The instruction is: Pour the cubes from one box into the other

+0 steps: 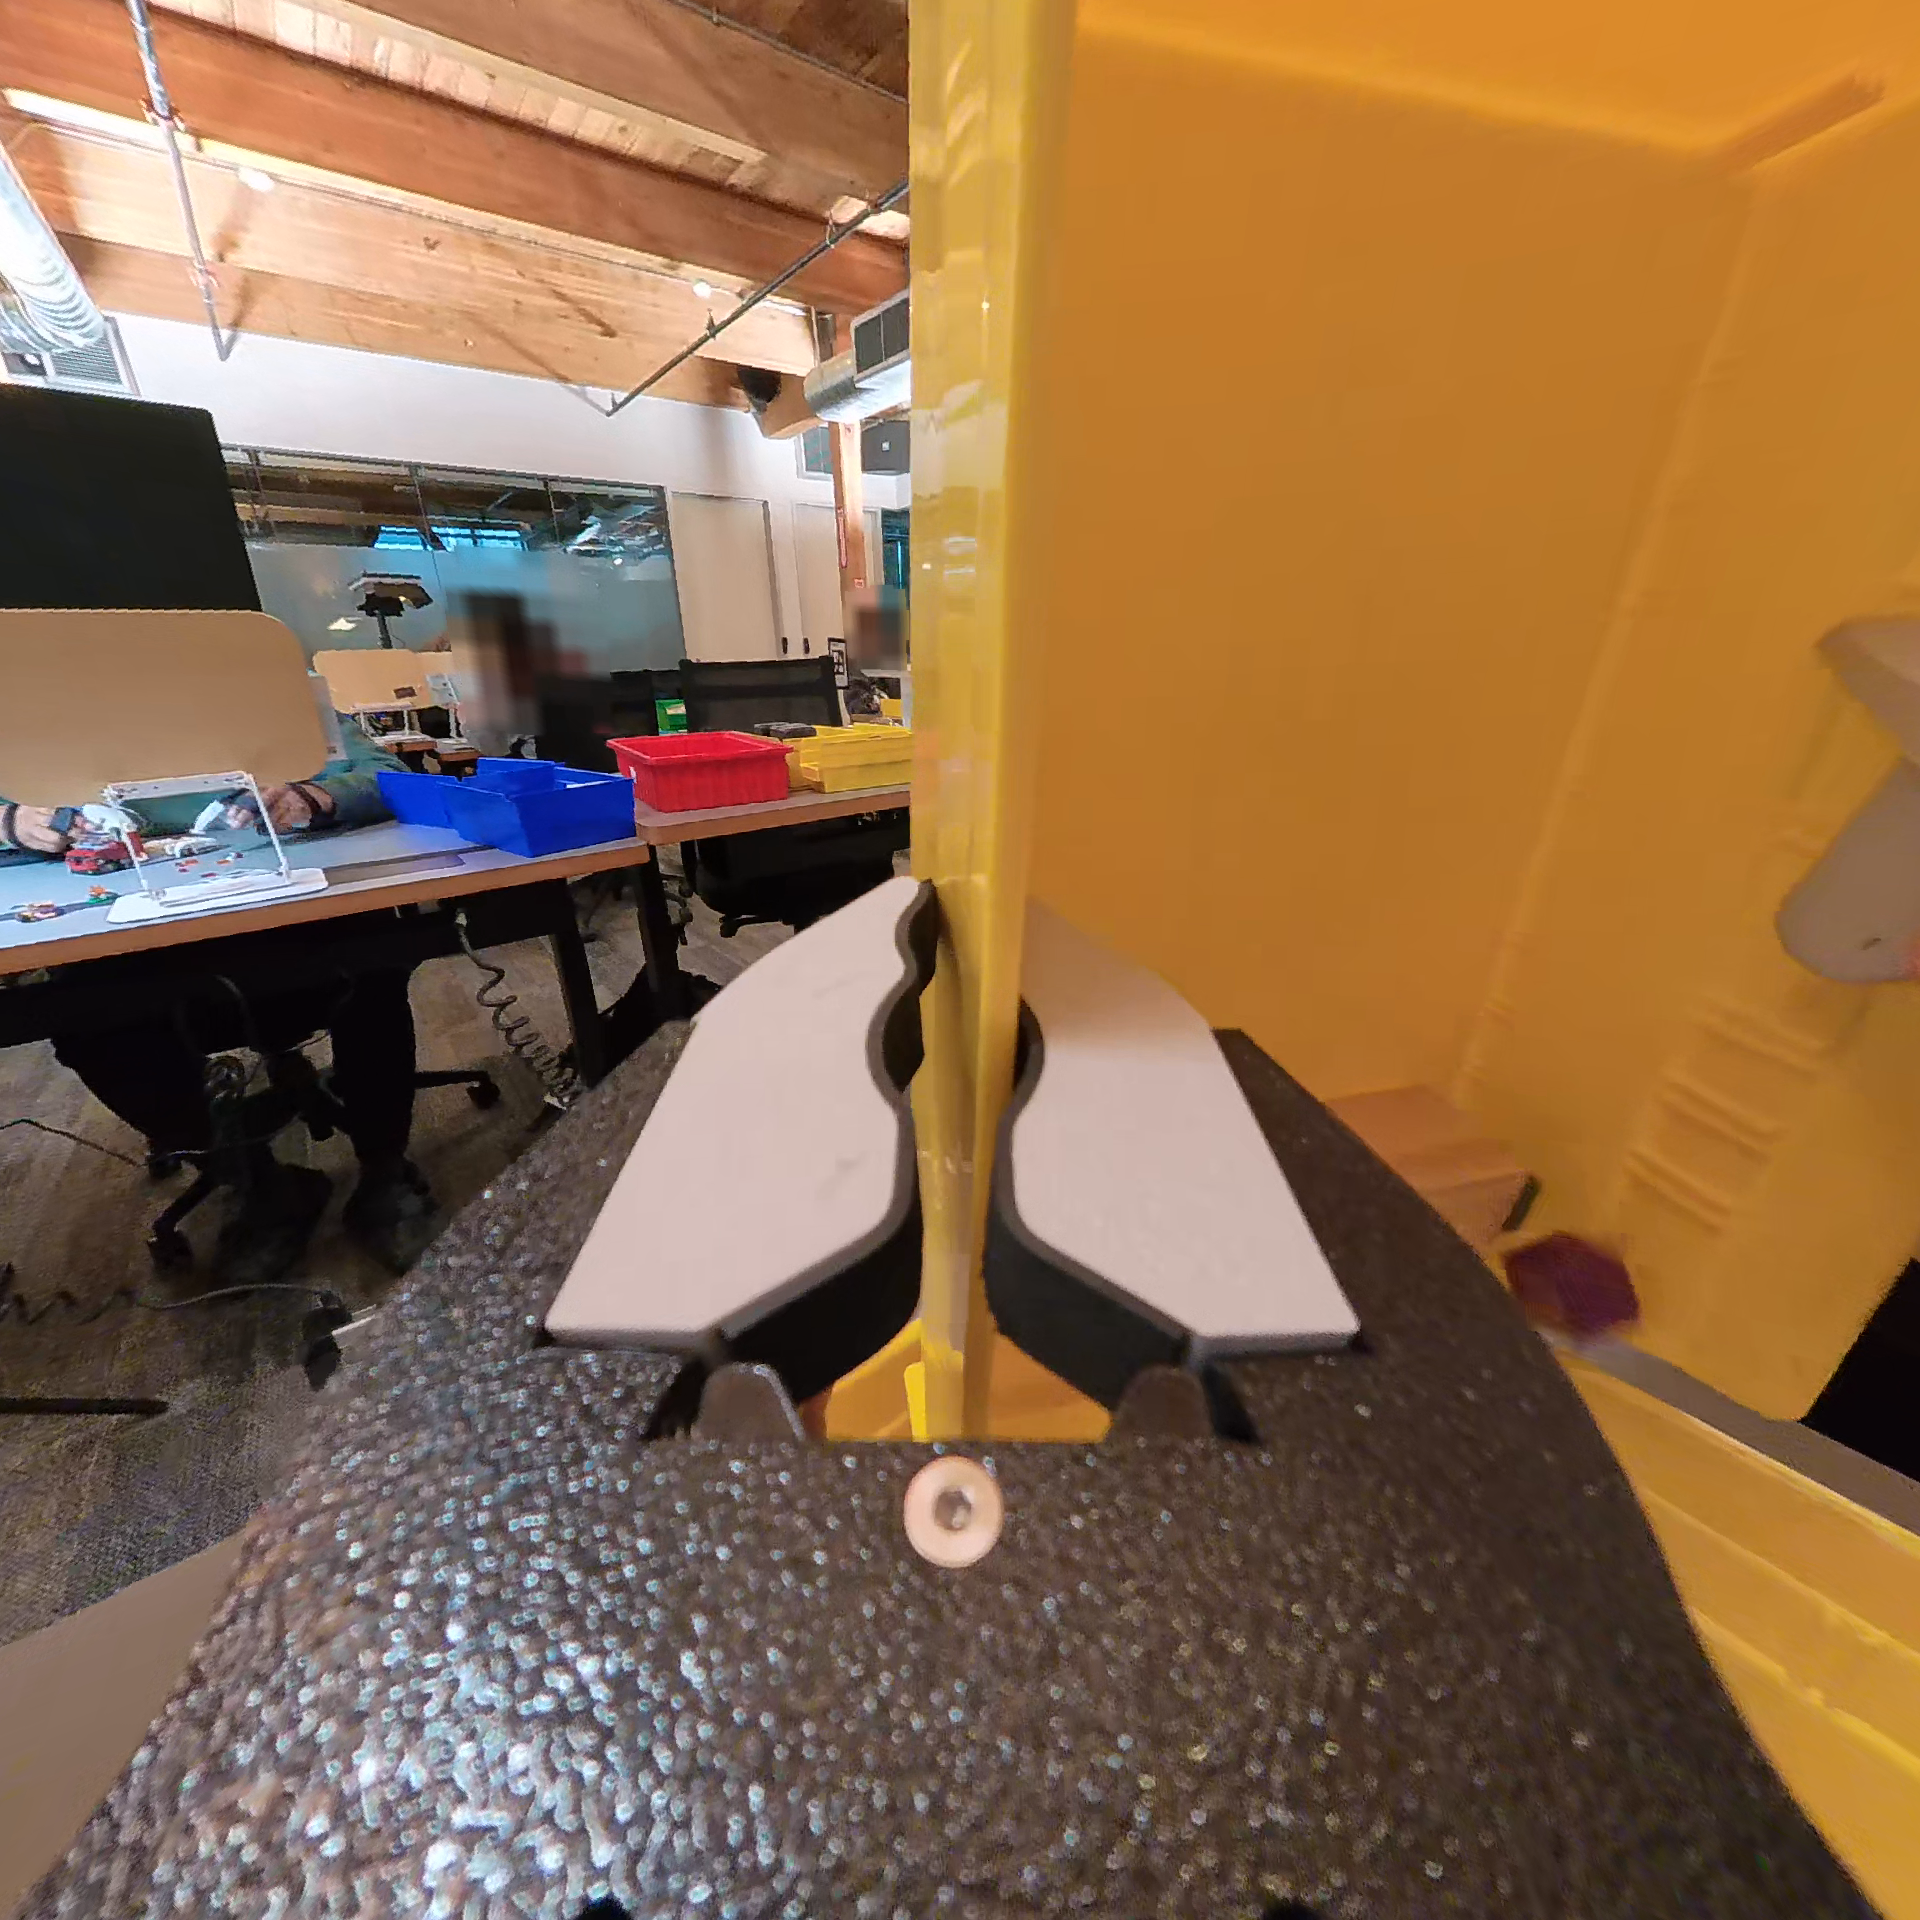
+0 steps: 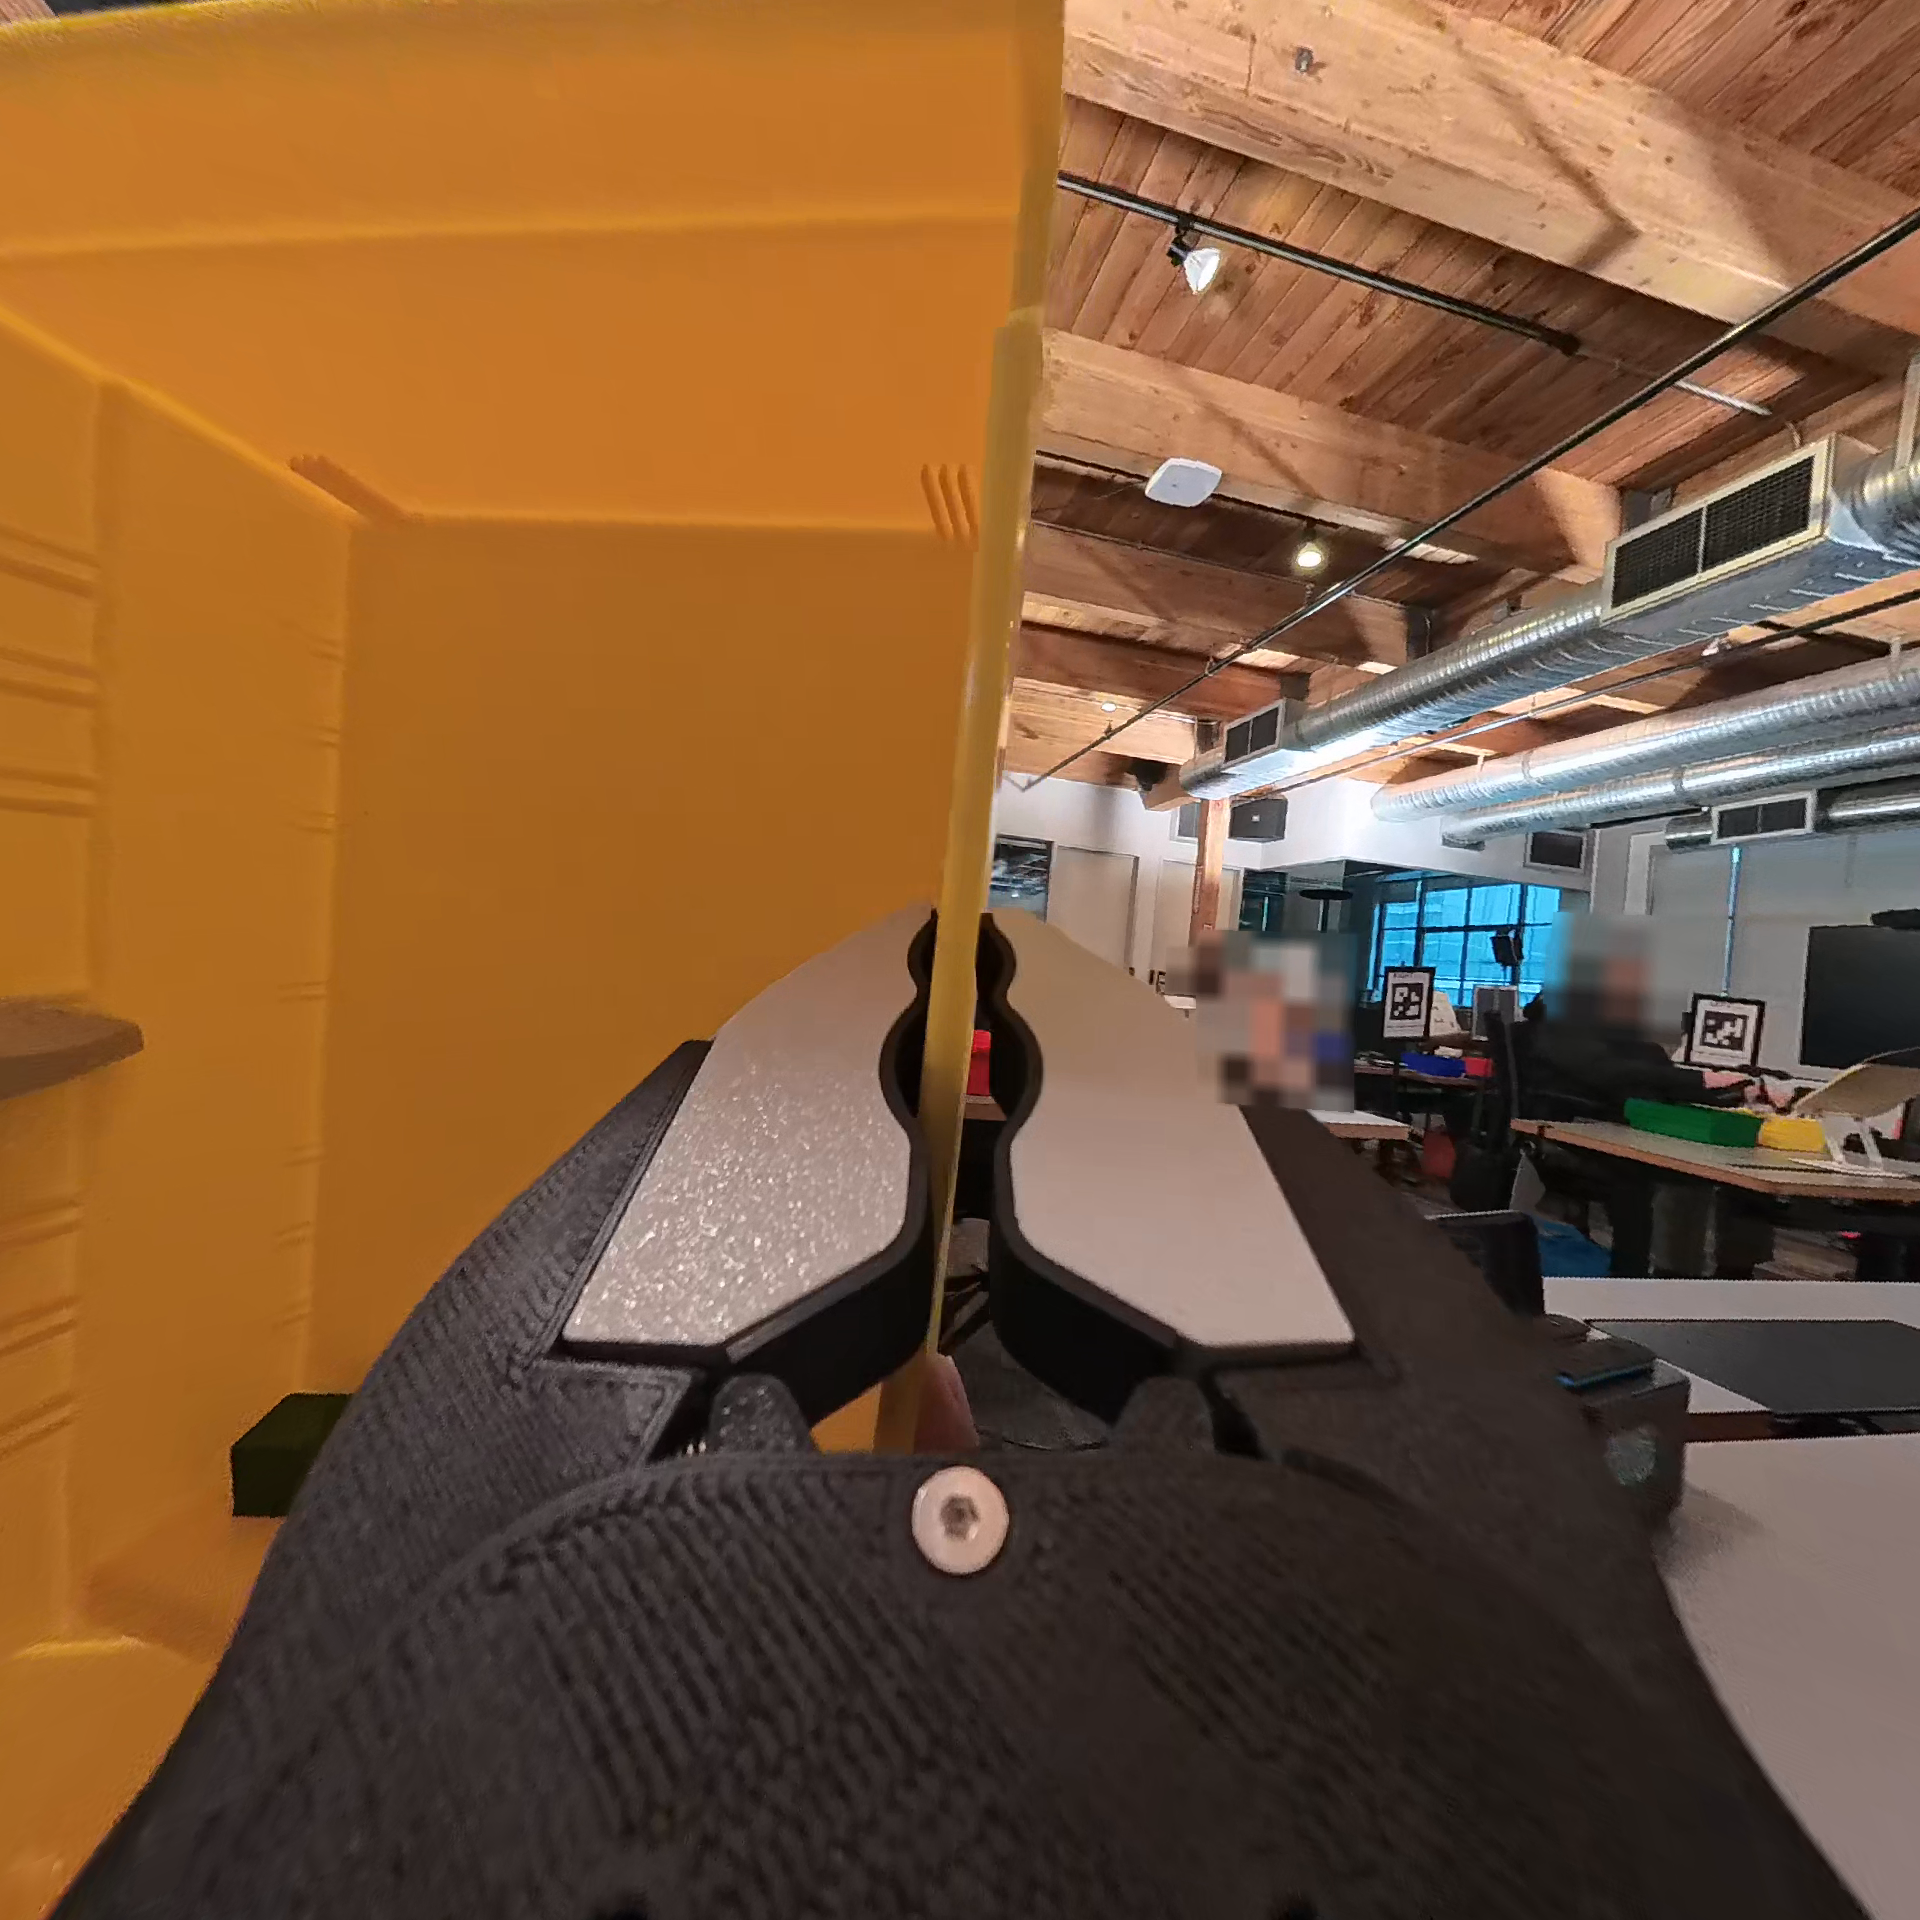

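Key relation: the yellow box (image 1: 1351, 623) is hanging between the two grippers, its long axis running from one to the other, its open side facing the cameras and tipping downward.
Left gripper (image 1: 961, 914): closing tight on the box's left wall, the wall's edge running up between its jaws.
Right gripper (image 2: 961, 935): pinching the opposite, right wall in the same way; neither one is nearer, both are carrying the load.
Cubes: a purple cube (image 1: 1569, 1283), blurred, and a wooden cube (image 1: 1434, 1153) are sliding at the lower lip in the left wrist view; a dark green cube (image 2: 275, 1449) is showing low in the right wrist view.
Receiving box: a second yellow box (image 1: 1787, 1621) is lying just below the lip.
Box look: rigid moulded plastic, ribbed corners, interior otherwise bare.
Judgement: the pour seems nearly done.
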Demonstrator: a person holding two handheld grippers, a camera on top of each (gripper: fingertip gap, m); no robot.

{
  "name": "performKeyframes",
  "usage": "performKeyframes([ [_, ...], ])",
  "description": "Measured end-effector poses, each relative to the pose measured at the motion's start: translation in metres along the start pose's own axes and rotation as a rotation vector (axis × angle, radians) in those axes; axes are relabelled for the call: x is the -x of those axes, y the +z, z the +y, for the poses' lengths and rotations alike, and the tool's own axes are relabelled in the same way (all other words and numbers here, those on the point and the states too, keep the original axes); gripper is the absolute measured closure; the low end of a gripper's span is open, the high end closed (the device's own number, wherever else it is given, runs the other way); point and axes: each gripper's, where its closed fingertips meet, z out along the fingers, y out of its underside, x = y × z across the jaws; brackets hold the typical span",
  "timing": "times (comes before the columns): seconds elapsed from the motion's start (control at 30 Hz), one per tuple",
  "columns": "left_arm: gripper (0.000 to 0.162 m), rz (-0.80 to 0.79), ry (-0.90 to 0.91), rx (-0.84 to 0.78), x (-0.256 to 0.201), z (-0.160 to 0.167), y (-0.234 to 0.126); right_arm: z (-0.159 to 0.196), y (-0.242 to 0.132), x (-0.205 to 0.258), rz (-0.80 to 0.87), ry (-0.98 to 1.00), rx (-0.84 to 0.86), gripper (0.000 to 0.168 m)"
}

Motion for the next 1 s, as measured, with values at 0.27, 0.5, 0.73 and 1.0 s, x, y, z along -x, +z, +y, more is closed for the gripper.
performKeyframes([
  [0.27, 0.155, -0.018, 0.067, -0.040, 0.003, -0.017, -0.008, -0.010, -0.002, 0.005, -0.012, 0.055, -0.037, 0.162],
  [0.5, 0.156, -0.023, 0.097, -0.134, 0.005, -0.042, -0.016, -0.032, -0.012, 0.010, 0.026, 0.079, -0.112, 0.162],
  [0.73, 0.156, 0.004, 0.101, -0.114, 0.005, -0.037, -0.014, -0.023, -0.012, 0.009, 0.048, 0.076, -0.095, 0.162],
  [1.0, 0.155, 0.018, 0.109, -0.076, 0.003, -0.030, -0.018, -0.028, -0.011, 0.009, 0.002, 0.042, -0.064, 0.162],
])
